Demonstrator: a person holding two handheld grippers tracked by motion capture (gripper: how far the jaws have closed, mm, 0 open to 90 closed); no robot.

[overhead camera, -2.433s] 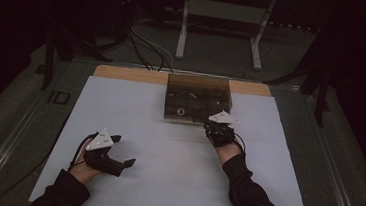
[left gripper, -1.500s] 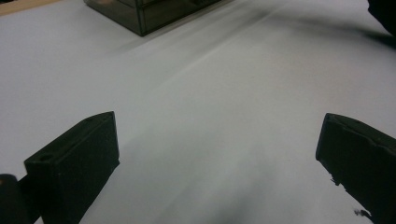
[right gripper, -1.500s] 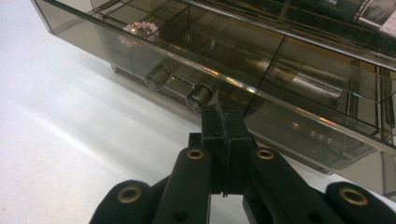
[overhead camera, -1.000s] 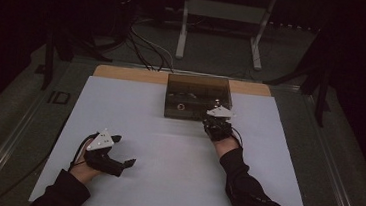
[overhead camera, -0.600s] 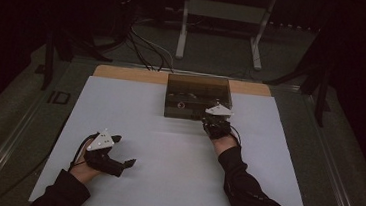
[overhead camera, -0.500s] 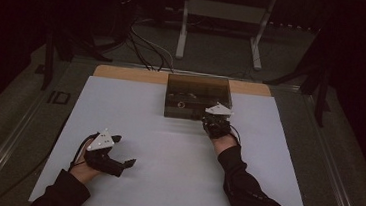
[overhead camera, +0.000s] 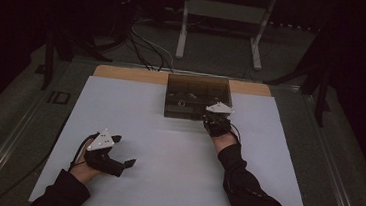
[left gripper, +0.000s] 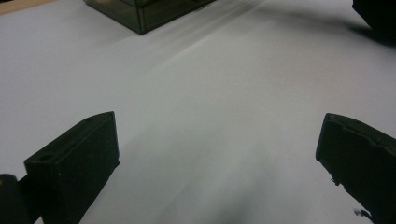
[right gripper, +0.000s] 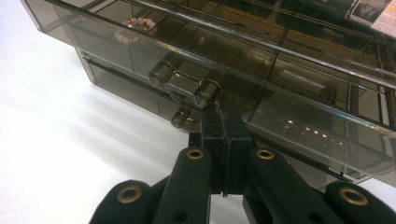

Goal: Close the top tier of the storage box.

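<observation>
Here, the big white bench [overhead camera: 135, 114] fills most of the high view, with a thin wooden strip along its far edge. At the far middle of the bench sits a dark see-through box [overhead camera: 197, 97] with small drawers in its front and open compartments on top. The person's two dark sleeves come in from the near side. The left tongs [overhead camera: 126, 165] rest low on the near left part of the bench, well apart from the box. In the left gripper view its two black jaws stand wide apart, with nothing but bare white bench between them, and a corner of the box [left gripper: 144, 14] shows far off at the top. The right tongs [right gripper: 225, 122] are right at the front of the box, on its right side. In the right gripper view the jaws are pressed tight together, with nothing between them, and their tips are just below the small clear handle [right gripper: 184, 84] of the upper drawer. It is hard to tell if the tips touch it. A second little knob [right gripper: 180, 118] sits lower, just to the left of the tips. Some tiny pink beads [right gripper: 135, 23] lie in a top compartment at the left end of the box.
</observation>
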